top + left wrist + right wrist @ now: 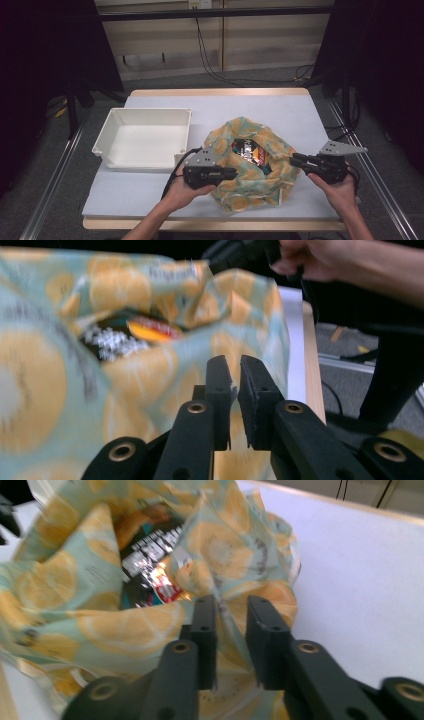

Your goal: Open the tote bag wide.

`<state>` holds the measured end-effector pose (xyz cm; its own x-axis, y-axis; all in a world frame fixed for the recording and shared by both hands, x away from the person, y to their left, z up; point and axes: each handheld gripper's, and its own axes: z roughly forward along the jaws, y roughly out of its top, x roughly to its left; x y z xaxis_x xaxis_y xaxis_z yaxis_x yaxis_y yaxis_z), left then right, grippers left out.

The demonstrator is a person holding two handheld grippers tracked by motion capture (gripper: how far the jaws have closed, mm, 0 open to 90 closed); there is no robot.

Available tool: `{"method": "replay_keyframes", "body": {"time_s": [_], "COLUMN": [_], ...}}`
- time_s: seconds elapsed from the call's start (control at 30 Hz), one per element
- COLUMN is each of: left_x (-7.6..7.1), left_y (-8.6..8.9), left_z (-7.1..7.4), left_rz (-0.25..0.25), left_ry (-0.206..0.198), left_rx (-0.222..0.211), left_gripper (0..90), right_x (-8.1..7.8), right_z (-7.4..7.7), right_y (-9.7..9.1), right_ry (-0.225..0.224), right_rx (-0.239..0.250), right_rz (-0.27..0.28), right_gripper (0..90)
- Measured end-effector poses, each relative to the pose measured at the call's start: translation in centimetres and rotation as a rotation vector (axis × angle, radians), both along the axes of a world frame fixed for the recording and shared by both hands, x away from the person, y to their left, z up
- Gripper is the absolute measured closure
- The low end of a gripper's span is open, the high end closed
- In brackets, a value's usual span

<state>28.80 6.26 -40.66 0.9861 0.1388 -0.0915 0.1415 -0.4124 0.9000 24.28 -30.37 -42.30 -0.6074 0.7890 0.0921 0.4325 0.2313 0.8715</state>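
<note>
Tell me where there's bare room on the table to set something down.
Free: the far strip of the table behind the white bin and the fruit-print bag, plus the near-left corner below the bin. Crowded: around the bag, flanked by both hand-held grippers.

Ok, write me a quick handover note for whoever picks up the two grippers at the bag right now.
Left gripper: jaws slightly parted at the near-left edge of the lemon-print fabric bag, with no fabric visibly pinched.
Right gripper: jaws slightly apart at the bag's right edge, some fabric between them, not clearly clamped.
Things: the bag sits at the table's front centre, mouth open, with a dark shiny snack packet inside. The white rectangular plastic bin stands to its left, nothing in it.
Done: the bag's mouth is open.
Left: probably taking the packet out and into the bin, though that is a guess.
</note>
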Motion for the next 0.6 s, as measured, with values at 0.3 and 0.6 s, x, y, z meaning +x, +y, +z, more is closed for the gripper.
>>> {"method": "replay_keyframes", "body": {"time_s": [0.3, 0.6], "left_x": [3.0, 3.2], "left_y": [-4.9, -8.9], "left_z": [0.8, -1.9], "left_rz": [0.028, -0.009], "left_ry": [0.014, -0.034], "left_rx": [0.041, 0.246], "left_gripper": [78.6, 63.8], "right_x": [-0.3, -0.4], "right_z": [0.6, 0.2], "right_y": [1.1, 1.7], "right_ry": [-0.008, 0.01], "right_rx": [0.022, 0.019], "right_rz": [0.035, 0.054], "right_gripper": [55.1, 49.3]}}
